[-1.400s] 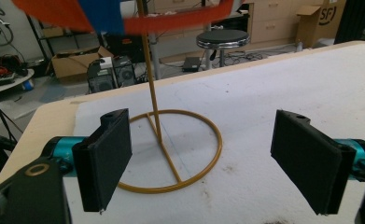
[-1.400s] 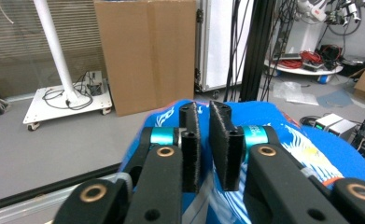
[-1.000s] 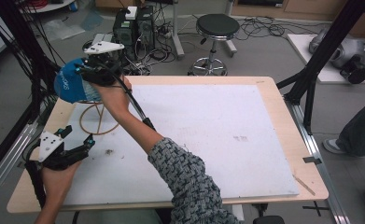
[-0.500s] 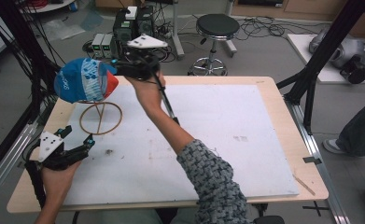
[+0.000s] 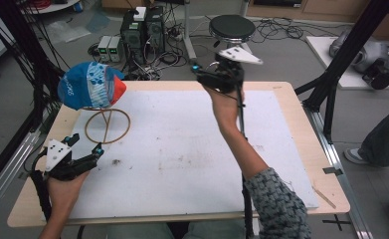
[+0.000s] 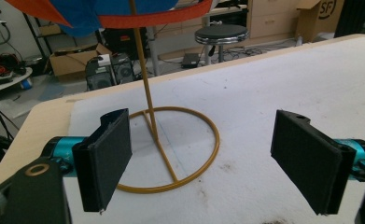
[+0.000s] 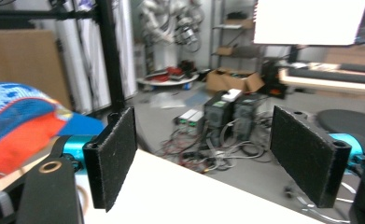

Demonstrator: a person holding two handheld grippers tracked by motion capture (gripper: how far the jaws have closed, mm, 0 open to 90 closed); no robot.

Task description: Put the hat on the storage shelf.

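Observation:
A blue, white and red cap (image 5: 91,85) sits on top of a thin golden wire stand (image 5: 107,143) at the table's far left. Its red brim (image 7: 17,121) points right. My left gripper (image 5: 86,147) rests low near the front left, just in front of the stand's ring (image 6: 203,163). It is open (image 6: 208,158) with nothing between its pads, and the stand's pole (image 6: 145,79) rises beyond them. My right gripper (image 5: 204,75) is held high over the table's far edge, well to the right of the cap. It is open (image 7: 213,158) and empty.
A white mat (image 5: 182,149) covers most of the wooden table (image 5: 301,114). A small stick (image 5: 323,196) lies near the front right corner. Beyond the far edge stand computer cases (image 5: 142,30) and a stool (image 5: 232,25). Black frame posts (image 5: 331,94) flank the table.
My right gripper has pulled away from the cap, moving right along the far edge. The cap stays on the stand. My left gripper has not moved.

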